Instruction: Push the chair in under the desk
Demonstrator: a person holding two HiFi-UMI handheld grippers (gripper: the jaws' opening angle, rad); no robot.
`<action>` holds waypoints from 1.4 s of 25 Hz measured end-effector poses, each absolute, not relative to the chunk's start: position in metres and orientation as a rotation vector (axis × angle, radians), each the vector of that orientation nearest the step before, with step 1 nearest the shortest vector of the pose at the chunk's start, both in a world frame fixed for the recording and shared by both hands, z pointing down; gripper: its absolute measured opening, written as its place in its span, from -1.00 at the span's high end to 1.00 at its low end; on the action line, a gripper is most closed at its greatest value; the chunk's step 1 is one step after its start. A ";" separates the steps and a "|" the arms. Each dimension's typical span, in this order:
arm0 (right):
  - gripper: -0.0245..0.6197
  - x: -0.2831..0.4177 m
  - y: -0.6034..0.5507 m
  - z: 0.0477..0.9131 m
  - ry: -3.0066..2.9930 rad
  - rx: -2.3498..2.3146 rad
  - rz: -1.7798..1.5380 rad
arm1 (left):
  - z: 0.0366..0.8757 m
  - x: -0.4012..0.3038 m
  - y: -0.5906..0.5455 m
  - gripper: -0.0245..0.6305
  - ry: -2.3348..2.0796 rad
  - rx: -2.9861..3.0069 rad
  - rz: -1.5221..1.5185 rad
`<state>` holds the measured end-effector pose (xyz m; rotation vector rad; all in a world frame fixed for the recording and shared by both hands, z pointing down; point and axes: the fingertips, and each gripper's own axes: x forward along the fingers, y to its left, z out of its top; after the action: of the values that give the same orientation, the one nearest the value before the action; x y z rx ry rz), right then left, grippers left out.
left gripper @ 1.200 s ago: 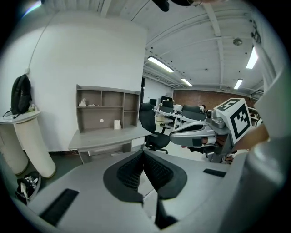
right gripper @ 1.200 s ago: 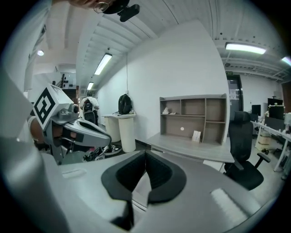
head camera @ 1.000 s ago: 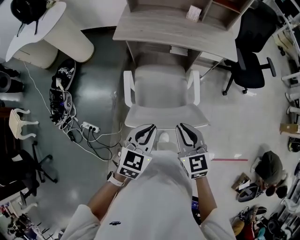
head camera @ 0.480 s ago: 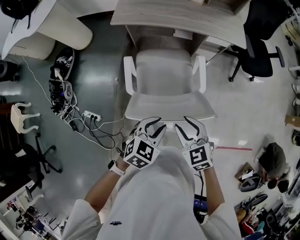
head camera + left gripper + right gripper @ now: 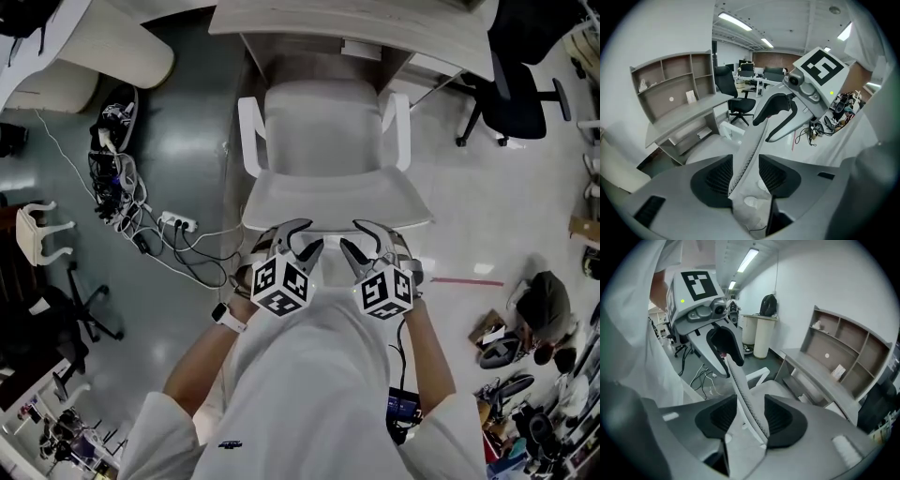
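Chair: my pale grey mesh-backed chair with white armrests [image 5: 323,131] faces the desk. Its seat front is at the knee opening, while most of the seat and both armrests stand out in front of the desk edge.
Desk: the grey wooden desk [image 5: 356,23] runs along the top of my head view.
Backrest: its top edge [image 5: 328,199] is the part nearest me.
Left tongs: the left tongs [image 5: 300,242] have just been opening. The backrest's thin edge stands in the gap, and the pads are clear of it.
Right tongs: the right tongs [image 5: 366,239] have also been opening and now stand wide. The same edge sits between them, ungripped.
Floor: a white power strip with tangled cables [image 5: 176,222] lies left of the chair.
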<state>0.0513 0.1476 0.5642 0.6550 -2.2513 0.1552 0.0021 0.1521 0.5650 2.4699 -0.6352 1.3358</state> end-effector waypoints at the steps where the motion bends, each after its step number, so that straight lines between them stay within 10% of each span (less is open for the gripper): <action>1: 0.34 0.051 0.149 0.569 -2.237 0.628 0.139 | 0.570 0.000 0.153 0.42 -0.624 2.457 1.360; 35: 0.52 0.045 0.116 0.617 -2.026 0.525 -0.061 | 0.605 -0.036 0.114 0.46 -0.649 2.435 1.556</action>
<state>0.0446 0.1160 0.6168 0.5246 -2.0262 -0.0606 -0.0359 0.1138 0.6047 2.4351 -0.6493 1.5562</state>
